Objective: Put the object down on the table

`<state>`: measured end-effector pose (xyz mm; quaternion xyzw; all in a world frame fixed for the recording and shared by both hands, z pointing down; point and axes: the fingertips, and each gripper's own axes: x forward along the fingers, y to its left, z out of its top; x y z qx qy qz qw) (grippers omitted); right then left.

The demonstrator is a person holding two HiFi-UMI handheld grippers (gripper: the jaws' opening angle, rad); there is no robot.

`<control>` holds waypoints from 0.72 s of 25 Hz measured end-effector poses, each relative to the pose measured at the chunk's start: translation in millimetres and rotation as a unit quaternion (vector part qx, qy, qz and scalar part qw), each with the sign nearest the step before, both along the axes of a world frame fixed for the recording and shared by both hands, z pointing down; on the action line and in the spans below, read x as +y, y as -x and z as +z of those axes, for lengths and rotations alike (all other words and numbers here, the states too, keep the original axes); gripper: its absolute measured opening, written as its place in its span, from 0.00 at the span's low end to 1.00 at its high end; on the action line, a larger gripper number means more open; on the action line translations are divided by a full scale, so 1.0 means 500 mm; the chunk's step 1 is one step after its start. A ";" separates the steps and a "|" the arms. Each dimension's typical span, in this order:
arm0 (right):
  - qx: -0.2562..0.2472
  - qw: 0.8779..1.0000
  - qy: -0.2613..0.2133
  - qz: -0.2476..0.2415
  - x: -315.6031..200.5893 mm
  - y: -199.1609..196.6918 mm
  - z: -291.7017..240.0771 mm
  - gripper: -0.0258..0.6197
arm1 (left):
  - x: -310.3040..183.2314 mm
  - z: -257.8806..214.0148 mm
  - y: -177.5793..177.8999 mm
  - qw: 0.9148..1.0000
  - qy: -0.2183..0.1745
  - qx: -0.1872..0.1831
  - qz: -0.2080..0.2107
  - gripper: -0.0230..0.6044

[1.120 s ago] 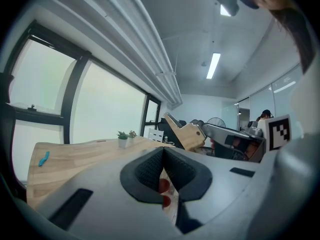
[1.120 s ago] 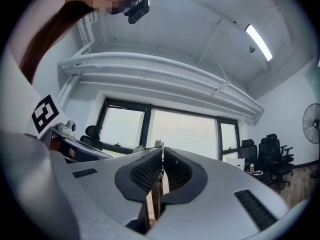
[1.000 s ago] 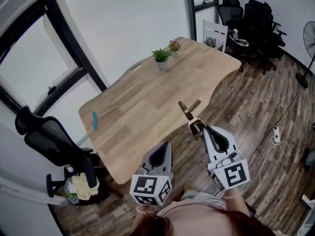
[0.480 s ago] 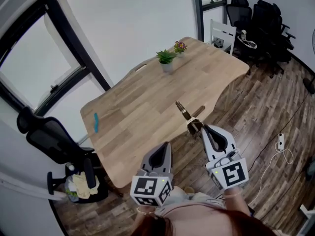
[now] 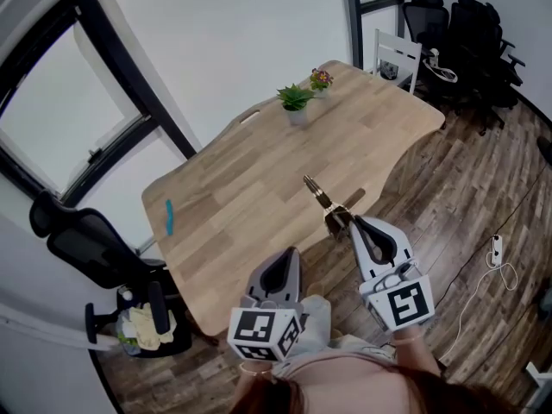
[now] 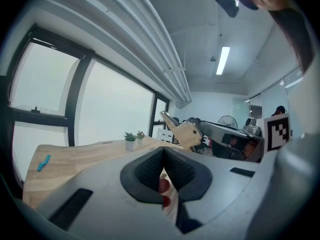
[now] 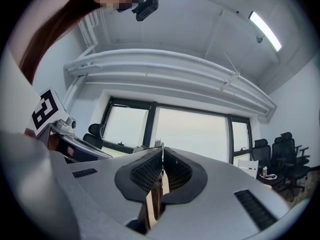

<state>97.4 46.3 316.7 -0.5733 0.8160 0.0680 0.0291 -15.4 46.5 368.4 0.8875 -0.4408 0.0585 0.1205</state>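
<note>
My right gripper (image 5: 339,220) is shut on a wooden object with a metal end (image 5: 321,198). It holds the object in the air over the near edge of the light wooden table (image 5: 250,175). In the right gripper view the wood (image 7: 152,200) shows clamped between the pads. The left gripper view shows the same object (image 6: 183,131) at the tip of the right gripper (image 6: 201,137). My left gripper (image 5: 281,264) hangs lower and nearer to me, off the table's corner. Its jaws (image 6: 162,151) are shut with nothing between them.
Two small potted plants (image 5: 297,103) stand at the table's far side, and a blue item (image 5: 169,217) lies near its left end. A black office chair (image 5: 82,247) is at the left. A white chair (image 5: 396,59) and black chairs (image 5: 466,33) stand beyond the table. The floor is wood planks.
Both grippers and the person have advanced toward the table, so it sits closer in view. The held object has moved slightly farther over the table's near edge. The jaws look unchanged.
</note>
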 end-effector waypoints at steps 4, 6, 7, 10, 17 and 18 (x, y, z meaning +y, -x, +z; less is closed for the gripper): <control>0.015 1.000 0.003 0.004 -0.031 -0.009 0.016 0.05 | -0.038 0.005 -0.011 1.000 0.000 0.002 0.009 0.04; 0.022 1.000 0.009 0.006 -0.047 -0.011 0.025 0.05 | -0.058 0.008 -0.018 1.000 0.001 0.003 0.013 0.04; 0.019 1.000 0.011 0.007 -0.056 -0.012 0.026 0.05 | -0.068 0.007 -0.022 1.000 0.001 0.004 0.016 0.04; 0.010 1.000 0.011 0.010 -0.083 -0.012 0.022 0.05 | -0.098 0.005 -0.034 1.000 0.001 0.005 0.025 0.04; 0.018 0.999 0.019 0.019 -0.155 -0.012 0.036 0.05 | -0.172 0.002 -0.048 0.999 0.001 0.003 0.044 0.04; 0.017 0.999 0.019 0.020 -0.165 -0.011 0.035 0.05 | -0.182 0.001 -0.049 0.999 0.001 0.003 0.047 0.04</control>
